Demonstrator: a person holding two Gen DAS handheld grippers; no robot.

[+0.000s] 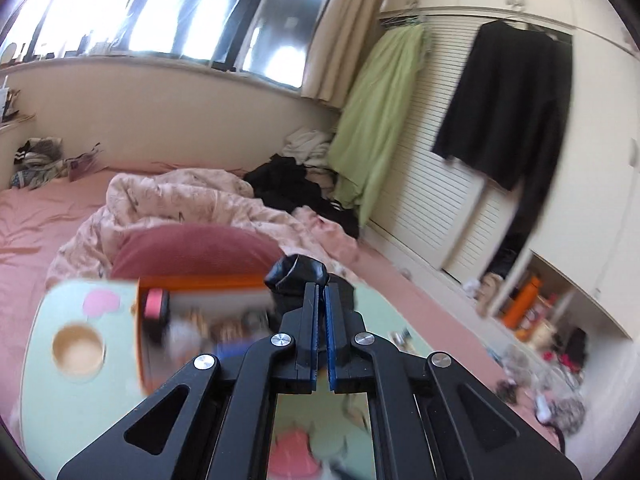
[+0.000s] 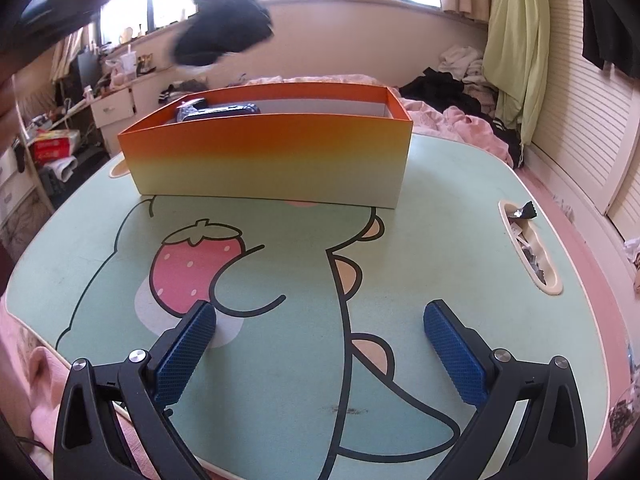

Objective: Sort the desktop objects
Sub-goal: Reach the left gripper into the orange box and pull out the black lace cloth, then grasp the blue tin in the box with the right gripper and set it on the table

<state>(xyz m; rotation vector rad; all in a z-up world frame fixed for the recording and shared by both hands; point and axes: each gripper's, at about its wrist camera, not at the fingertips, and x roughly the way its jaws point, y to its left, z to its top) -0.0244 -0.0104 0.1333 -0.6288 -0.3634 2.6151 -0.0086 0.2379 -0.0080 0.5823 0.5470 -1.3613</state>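
My left gripper (image 1: 320, 292) is shut on a black bundled object (image 1: 298, 276), held in the air above the orange box (image 1: 200, 284). In the right wrist view the same black object (image 2: 224, 40) hangs blurred above the far left of the orange box (image 2: 264, 160), which stands on the green cartoon table (image 2: 440, 240). Inside the box I see a dark blue item (image 2: 222, 111) and, in the left view, a pink roll (image 1: 153, 304) among blurred things. My right gripper (image 2: 320, 332) is open and empty, low over the table's near part.
A slot (image 2: 528, 252) at the table's right edge holds small dark wrappers. A round cup hole (image 1: 78, 350) sits in the table corner. A bed with a pink quilt (image 1: 192, 204) and clothes lies behind. A wardrobe (image 1: 460, 200) stands at right.
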